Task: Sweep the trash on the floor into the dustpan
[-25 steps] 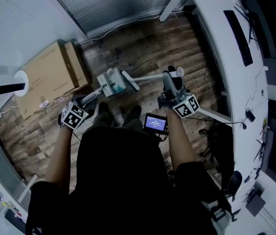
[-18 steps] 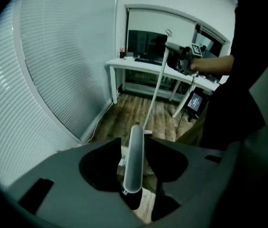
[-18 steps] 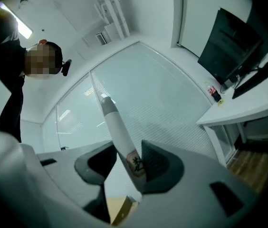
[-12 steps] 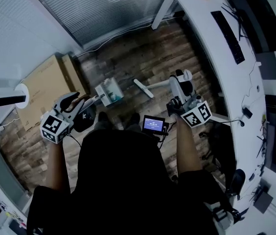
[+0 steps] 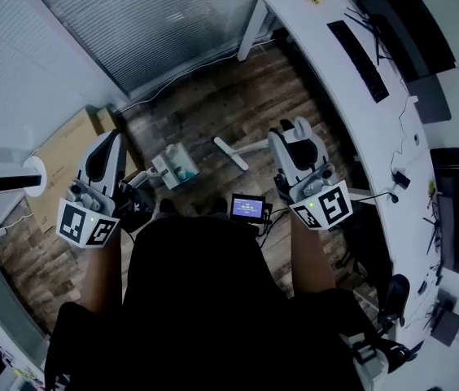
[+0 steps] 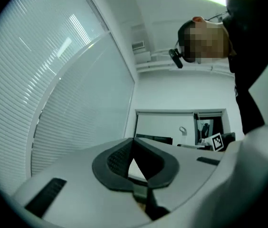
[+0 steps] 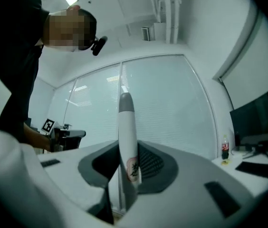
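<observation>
With the right gripper (image 5: 293, 133) clamped on the broom handle (image 7: 126, 127), sweep steadily toward the dustpan (image 5: 177, 166); the left gripper (image 5: 109, 141), jaws just closed, holds nothing.

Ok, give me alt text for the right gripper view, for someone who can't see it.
The right gripper is shut on a white broom handle, whose grey tip rises mid-frame against closed window blinds. A bottle stands on a desk at the right edge; the person leans in at upper left.

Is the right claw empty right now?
No, the right claw is shut on a white handle that sticks out past its pads.
</observation>
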Available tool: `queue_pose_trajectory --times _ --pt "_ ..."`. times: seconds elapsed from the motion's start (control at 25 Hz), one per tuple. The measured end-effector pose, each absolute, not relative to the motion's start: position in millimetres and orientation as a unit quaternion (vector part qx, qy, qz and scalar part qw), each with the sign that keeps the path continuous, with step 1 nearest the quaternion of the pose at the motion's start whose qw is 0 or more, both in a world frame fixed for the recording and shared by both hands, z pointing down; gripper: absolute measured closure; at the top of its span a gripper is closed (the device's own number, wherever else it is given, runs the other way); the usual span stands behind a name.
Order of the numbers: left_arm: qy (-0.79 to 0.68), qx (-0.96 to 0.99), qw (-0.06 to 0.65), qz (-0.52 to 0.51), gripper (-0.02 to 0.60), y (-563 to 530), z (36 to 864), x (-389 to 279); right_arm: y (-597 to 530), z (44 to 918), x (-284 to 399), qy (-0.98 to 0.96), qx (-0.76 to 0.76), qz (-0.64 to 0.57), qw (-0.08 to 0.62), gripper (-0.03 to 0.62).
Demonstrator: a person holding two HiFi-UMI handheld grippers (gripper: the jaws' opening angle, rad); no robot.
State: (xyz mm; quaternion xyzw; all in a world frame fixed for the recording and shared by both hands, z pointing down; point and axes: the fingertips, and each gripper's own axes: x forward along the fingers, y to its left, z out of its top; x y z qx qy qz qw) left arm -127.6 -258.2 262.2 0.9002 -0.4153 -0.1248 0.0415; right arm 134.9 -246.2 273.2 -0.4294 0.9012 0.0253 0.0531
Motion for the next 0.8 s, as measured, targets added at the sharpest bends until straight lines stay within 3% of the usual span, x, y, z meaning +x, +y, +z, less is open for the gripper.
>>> queue_pose_trajectory --times 0.24,0.8 --pt "-0.405 0.904 0.002 -0.135 0.586 -241.5 240.5 -104.4 -226.3 261.3 117.9 0.9 -0.431 0.034 0.061 0.5" --pt "-0.432 0.898 0.028 -0.082 0.586 -230.8 291.3 -86.5 -212.2 299.3 125.4 0.891 -0.45 -0.027 0.058 0.502"
